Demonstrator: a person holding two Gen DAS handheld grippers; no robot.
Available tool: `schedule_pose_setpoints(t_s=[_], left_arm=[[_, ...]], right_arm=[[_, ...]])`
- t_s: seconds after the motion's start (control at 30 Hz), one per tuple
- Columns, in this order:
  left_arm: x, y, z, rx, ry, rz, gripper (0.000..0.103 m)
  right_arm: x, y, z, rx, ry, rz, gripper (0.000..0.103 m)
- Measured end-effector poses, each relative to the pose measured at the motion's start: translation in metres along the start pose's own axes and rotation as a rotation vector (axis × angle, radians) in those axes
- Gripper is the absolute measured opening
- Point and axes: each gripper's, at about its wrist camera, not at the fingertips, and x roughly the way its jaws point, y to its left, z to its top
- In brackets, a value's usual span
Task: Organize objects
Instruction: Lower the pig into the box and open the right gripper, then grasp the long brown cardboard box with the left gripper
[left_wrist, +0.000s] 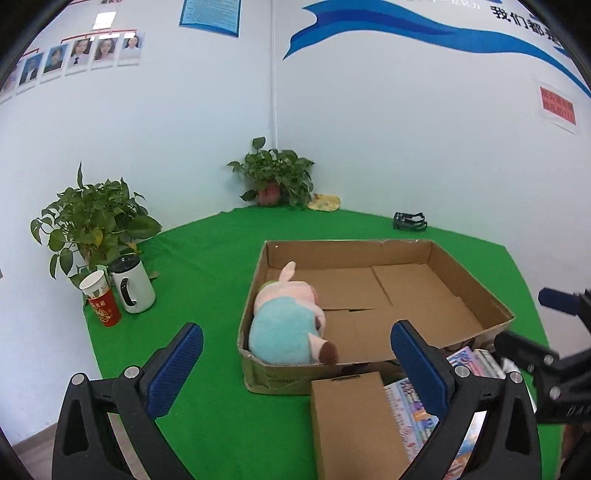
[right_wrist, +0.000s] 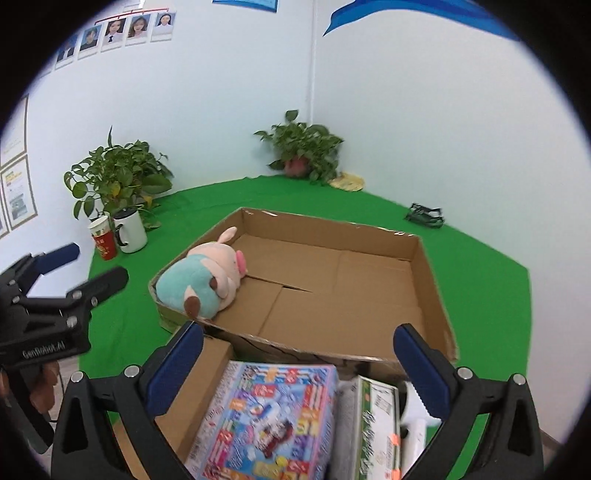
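A shallow cardboard tray lies on the green table. A plush pig in a teal shirt lies in the tray's near left corner. In front of the tray lie a small brown carton, a colourful box and a green-and-white box. My left gripper is open and empty, above the tray's near left edge. My right gripper is open and empty, above the boxes.
A red paper cup and a white mug stand at the left beside a potted plant. Another plant stands in the far corner. A black clip lies at the far right.
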Motion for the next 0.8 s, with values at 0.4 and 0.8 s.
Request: schedule_pose_setpoints(t_s=[0.4,0.8], left_arm=[[0.008,-0.022,-0.028,-0.004,0.191,-0.128,0.012],[0.005,-0.007,-0.042,-0.115,0.207,-0.193,0.098]], right_arm=[[-0.030,-0.023,-0.038,0.037,-0.002,-0.022,0.014],[-0.030,-0.035,-0.062,0.029,0.034,0.028,0.102]])
